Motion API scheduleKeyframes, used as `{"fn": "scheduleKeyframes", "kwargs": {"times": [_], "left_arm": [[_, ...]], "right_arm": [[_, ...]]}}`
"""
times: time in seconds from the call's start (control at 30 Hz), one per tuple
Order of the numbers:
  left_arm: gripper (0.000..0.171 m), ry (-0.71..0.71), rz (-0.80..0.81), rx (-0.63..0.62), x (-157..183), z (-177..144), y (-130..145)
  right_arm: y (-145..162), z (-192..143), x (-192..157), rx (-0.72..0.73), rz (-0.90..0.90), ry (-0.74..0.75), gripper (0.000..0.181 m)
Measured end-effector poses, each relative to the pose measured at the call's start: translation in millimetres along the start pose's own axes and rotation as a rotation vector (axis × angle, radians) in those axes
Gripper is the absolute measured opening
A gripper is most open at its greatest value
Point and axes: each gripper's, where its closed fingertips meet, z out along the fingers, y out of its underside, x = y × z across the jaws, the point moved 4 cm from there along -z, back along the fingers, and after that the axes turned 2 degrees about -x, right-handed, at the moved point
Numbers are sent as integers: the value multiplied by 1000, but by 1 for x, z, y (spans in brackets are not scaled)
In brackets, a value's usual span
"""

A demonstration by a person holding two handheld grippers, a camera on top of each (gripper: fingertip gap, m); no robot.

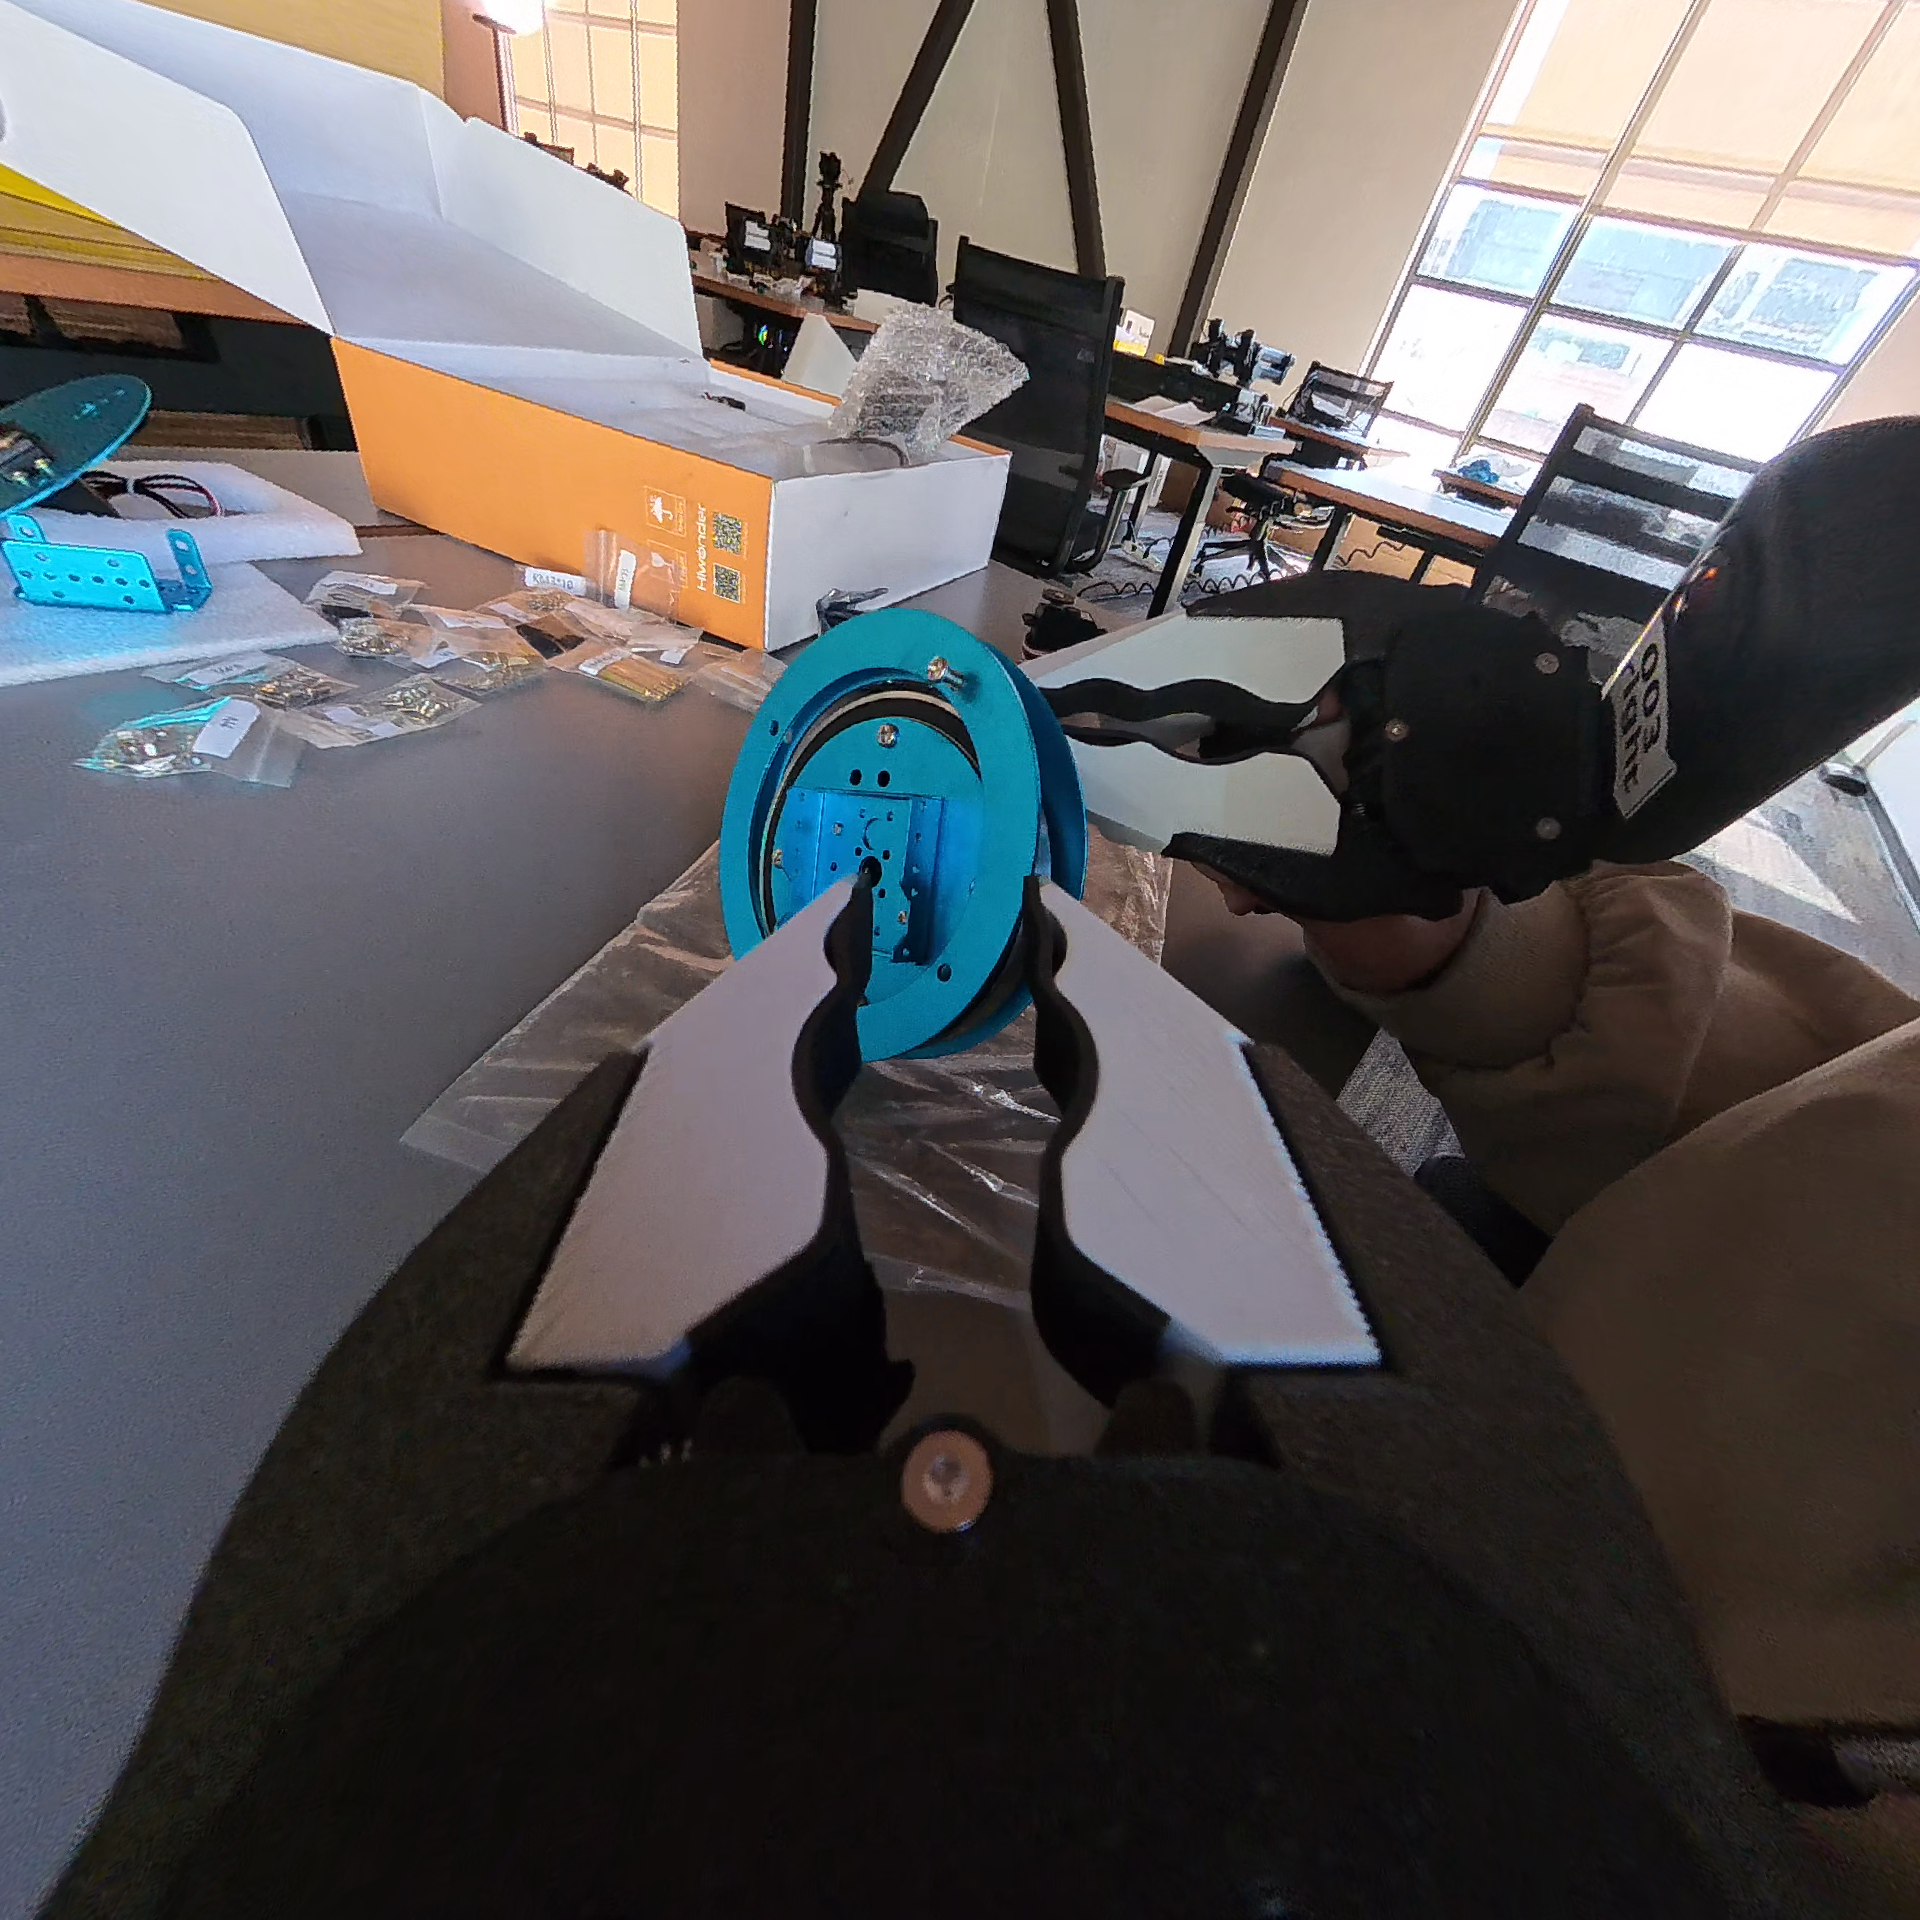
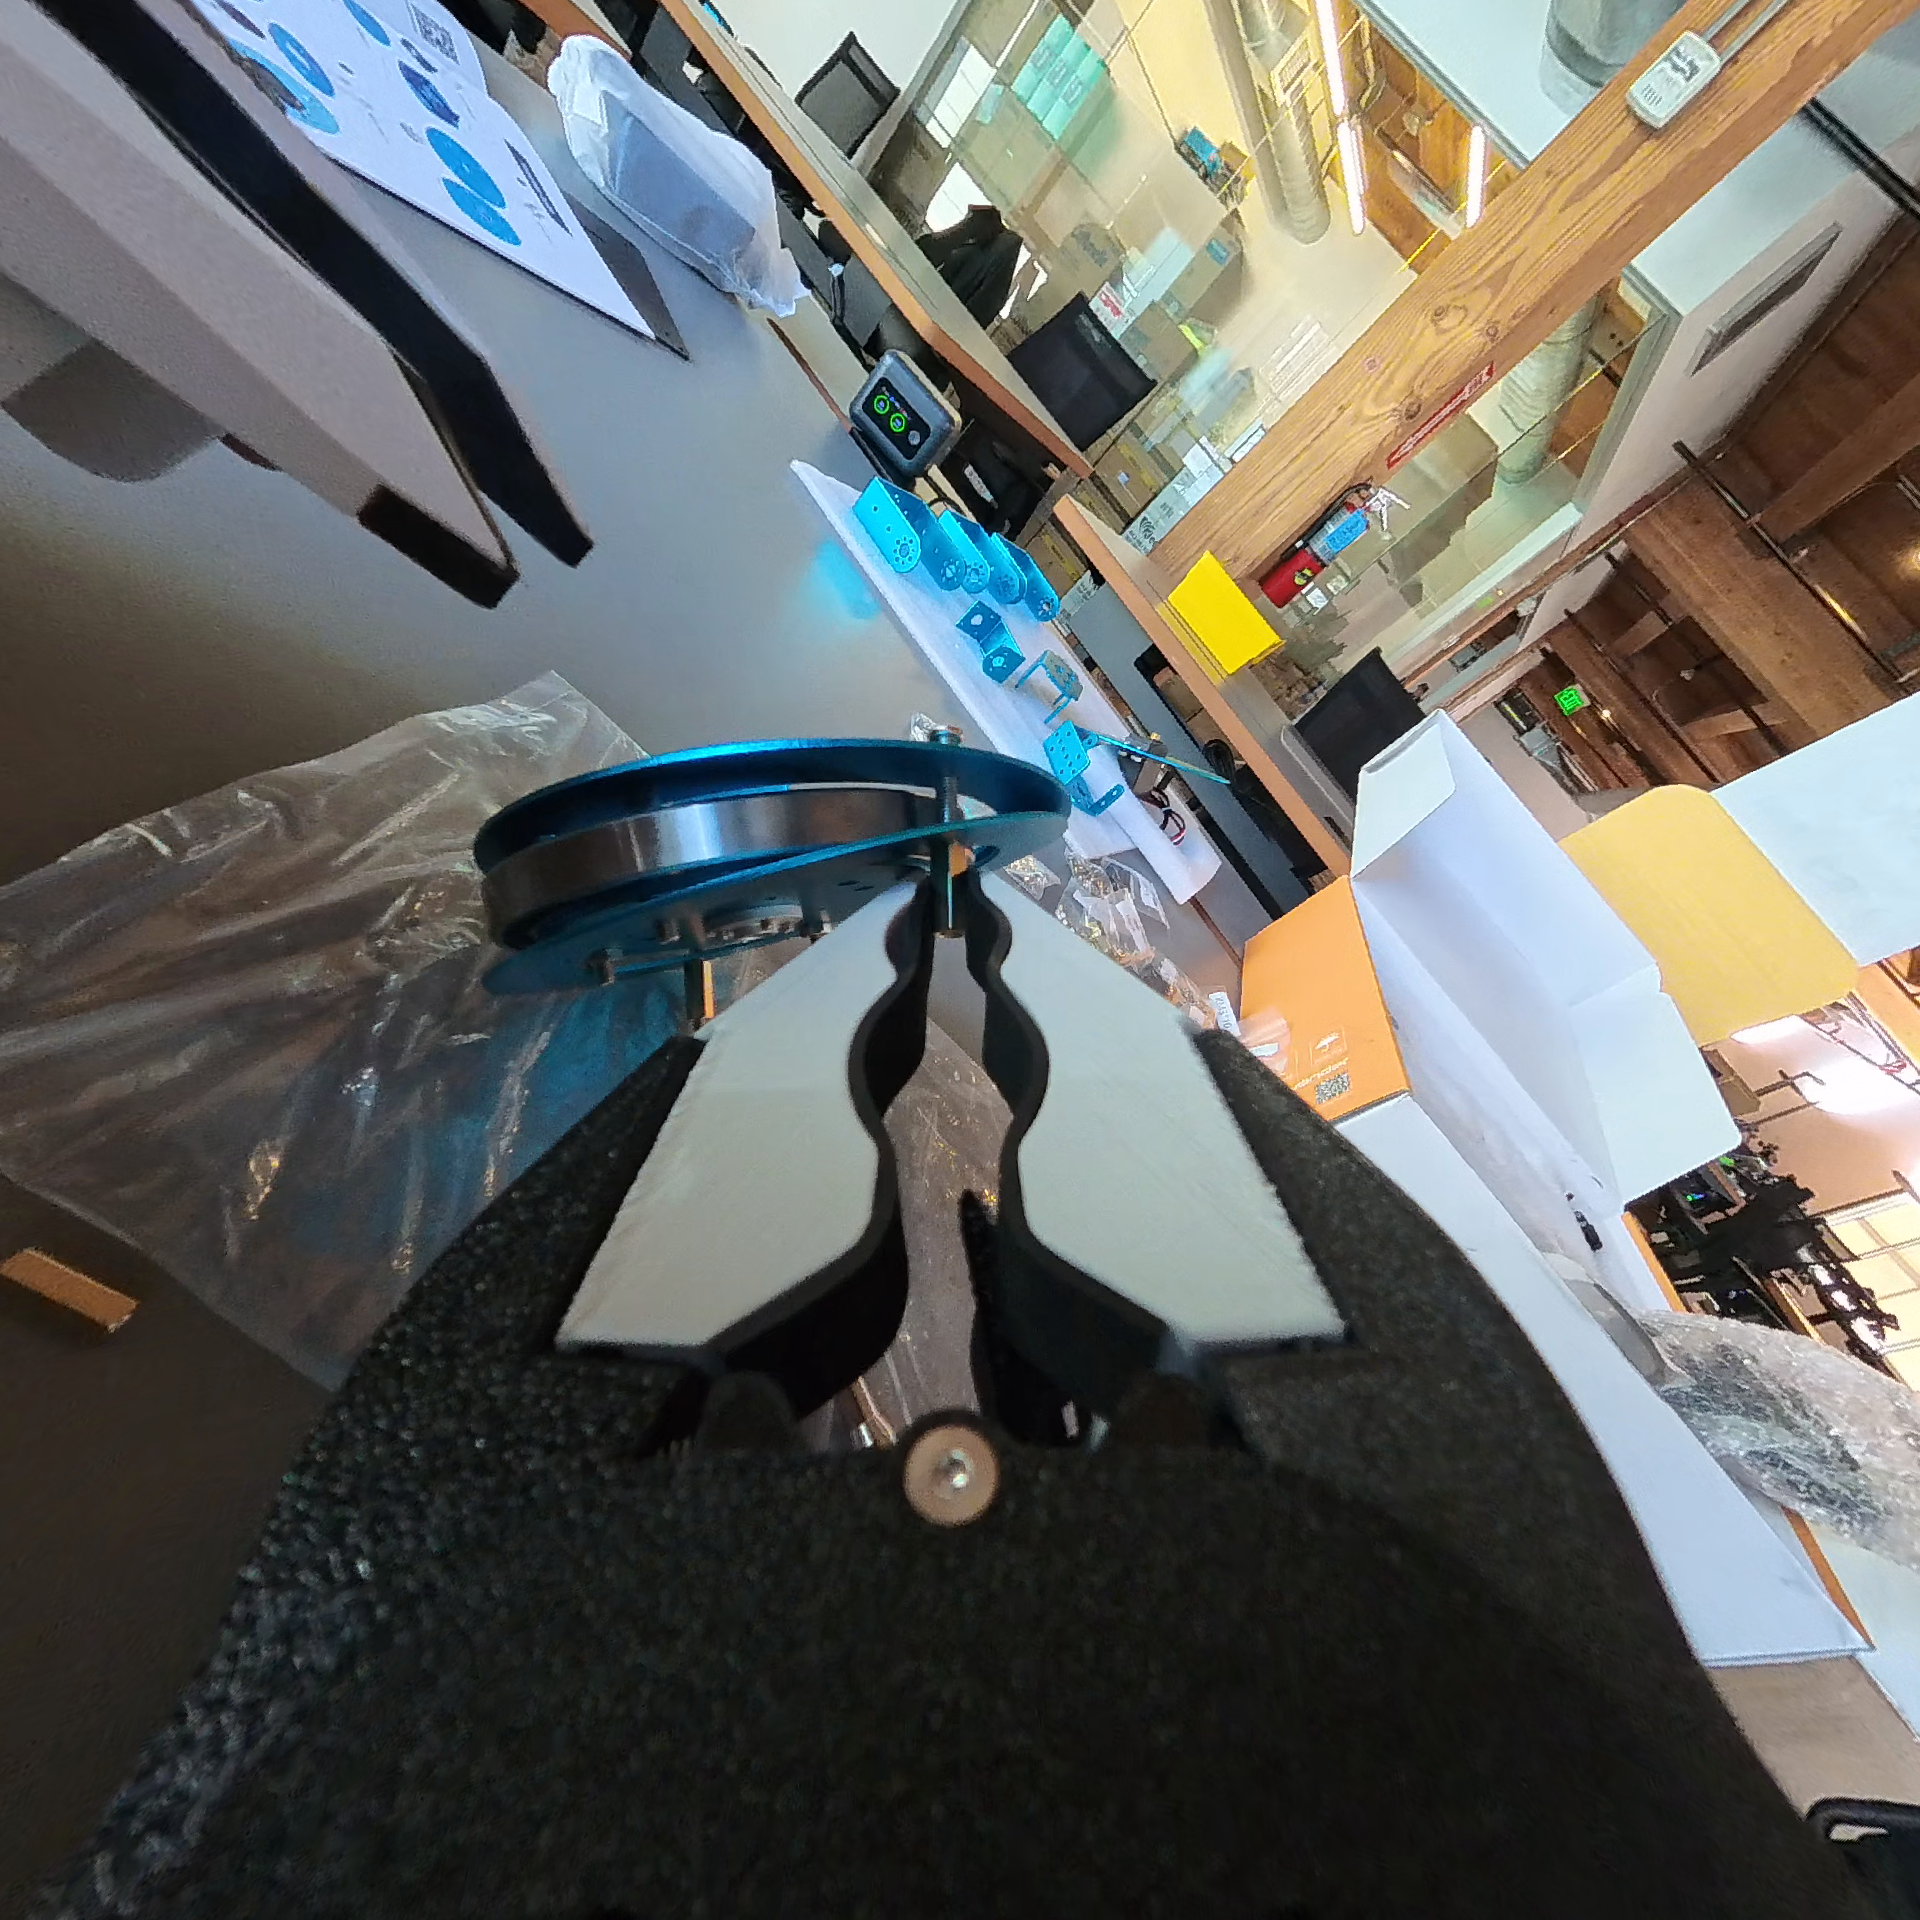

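A blue round disc assembly with a dark bearing ring stands tilted on edge over a clear plastic bag; the right wrist view shows it edge-on. My right gripper is shut on a thin screw post at the disc's rim; it enters the left wrist view from the right. My left gripper is open, its fingers in front of the disc's face. In the right wrist view the left gripper sits a little apart from the disc.
An open orange and white box with bubble wrap stands behind. Small bags of screws lie on the grey table. Blue brackets rest on white foam. A printed sheet and a small screen device lie farther off. Some 8 cm of space lies between my two pairs of fingers.
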Motion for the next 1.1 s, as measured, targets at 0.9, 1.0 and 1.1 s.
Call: {"fn": "scheduleKeyframes", "kwargs": {"times": [0.9,1.0,1.1], "left_arm": [[27,0,-20,-75,-3,11,9],[27,-7,-19,-93,-4,13,11],[27,-8,-17,-96,-4,14,12]], "right_arm": [[2,2,0,-1,16,-11,4],[2,2,0,-2,10,-9,4],[1,1,0,0,3,-6,4]]}}
